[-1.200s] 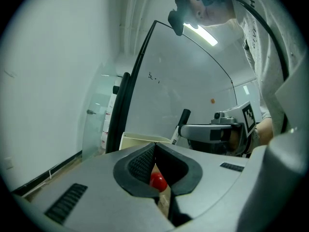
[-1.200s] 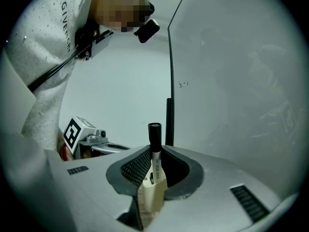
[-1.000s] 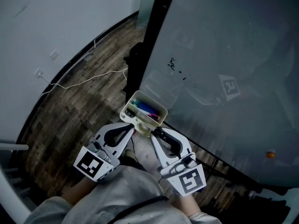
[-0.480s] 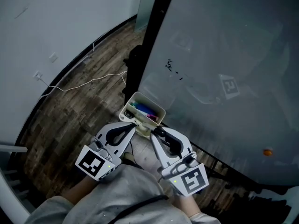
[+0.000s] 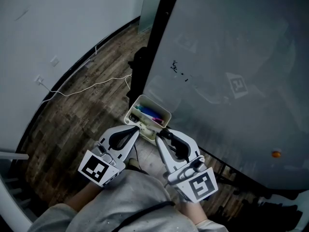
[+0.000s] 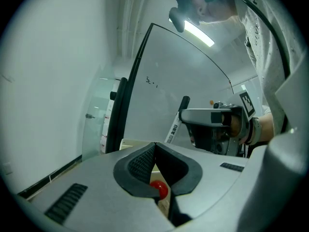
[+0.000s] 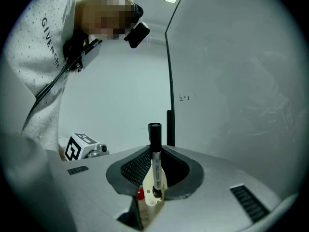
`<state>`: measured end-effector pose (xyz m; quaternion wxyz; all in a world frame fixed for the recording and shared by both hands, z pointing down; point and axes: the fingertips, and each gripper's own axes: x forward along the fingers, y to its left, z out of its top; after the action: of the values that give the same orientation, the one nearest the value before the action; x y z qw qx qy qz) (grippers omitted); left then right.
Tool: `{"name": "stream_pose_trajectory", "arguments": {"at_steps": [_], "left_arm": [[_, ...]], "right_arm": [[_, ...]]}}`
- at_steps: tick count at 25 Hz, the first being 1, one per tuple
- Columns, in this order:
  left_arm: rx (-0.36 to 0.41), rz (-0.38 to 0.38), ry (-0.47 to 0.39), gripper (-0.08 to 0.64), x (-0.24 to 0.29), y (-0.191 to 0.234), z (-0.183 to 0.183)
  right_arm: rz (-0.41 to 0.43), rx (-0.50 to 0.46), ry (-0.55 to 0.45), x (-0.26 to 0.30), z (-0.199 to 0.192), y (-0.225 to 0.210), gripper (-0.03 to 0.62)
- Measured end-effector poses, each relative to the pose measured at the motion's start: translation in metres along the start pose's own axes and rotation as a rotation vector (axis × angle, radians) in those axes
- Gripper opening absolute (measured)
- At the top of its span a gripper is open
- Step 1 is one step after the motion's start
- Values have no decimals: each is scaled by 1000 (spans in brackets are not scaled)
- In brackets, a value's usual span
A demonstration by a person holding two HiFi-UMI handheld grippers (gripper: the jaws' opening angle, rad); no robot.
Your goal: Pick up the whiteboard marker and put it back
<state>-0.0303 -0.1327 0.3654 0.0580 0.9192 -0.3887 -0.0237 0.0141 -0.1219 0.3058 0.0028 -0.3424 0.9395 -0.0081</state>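
A white whiteboard marker (image 7: 155,164) with a black cap stands upright between the pads of my right gripper (image 7: 154,151), which is shut on it. In the left gripper view the same marker (image 6: 175,127) slants up out of the right gripper (image 6: 207,116). From the head view the right gripper (image 5: 162,131) sits just before the cream pen tray (image 5: 167,114) on the whiteboard (image 5: 231,57). Several coloured markers (image 5: 149,114) lie in that tray. My left gripper (image 5: 136,128) hovers at the tray's near left corner, its pads (image 6: 145,161) touching with nothing between them.
The whiteboard's black frame (image 5: 150,47) runs up past the tray. A white cable (image 5: 91,86) trails over the wooden floor to a wall socket. Small scribbles (image 5: 178,70) and an orange magnet (image 5: 275,154) sit on the board. The person's grey sleeves fill the bottom.
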Motion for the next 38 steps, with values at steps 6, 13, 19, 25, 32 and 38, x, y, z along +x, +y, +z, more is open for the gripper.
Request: {"name": "stream_pose_trajectory", "arguments": {"at_steps": [6, 13, 19, 25, 32, 38], "left_arm": [[9, 11, 2, 15, -5, 5, 2], [-4, 30, 17, 15, -9, 8, 0], [-8, 27, 13, 15, -6, 7, 4], [-12, 28, 21, 15, -6, 7, 3], [-16, 29, 22, 15, -5, 6, 5], [-19, 27, 19, 15, -7, 7, 5]], "right_arm": [[-21, 5, -14, 6, 5, 3, 75], [-10, 7, -28, 9, 8, 6, 75], [-11, 4, -31, 9, 14, 3, 75], [-14, 13, -29, 8, 15, 0, 75], [-5, 12, -25, 8, 22, 0, 75], [0, 7, -34, 9, 29, 1, 75]]}}
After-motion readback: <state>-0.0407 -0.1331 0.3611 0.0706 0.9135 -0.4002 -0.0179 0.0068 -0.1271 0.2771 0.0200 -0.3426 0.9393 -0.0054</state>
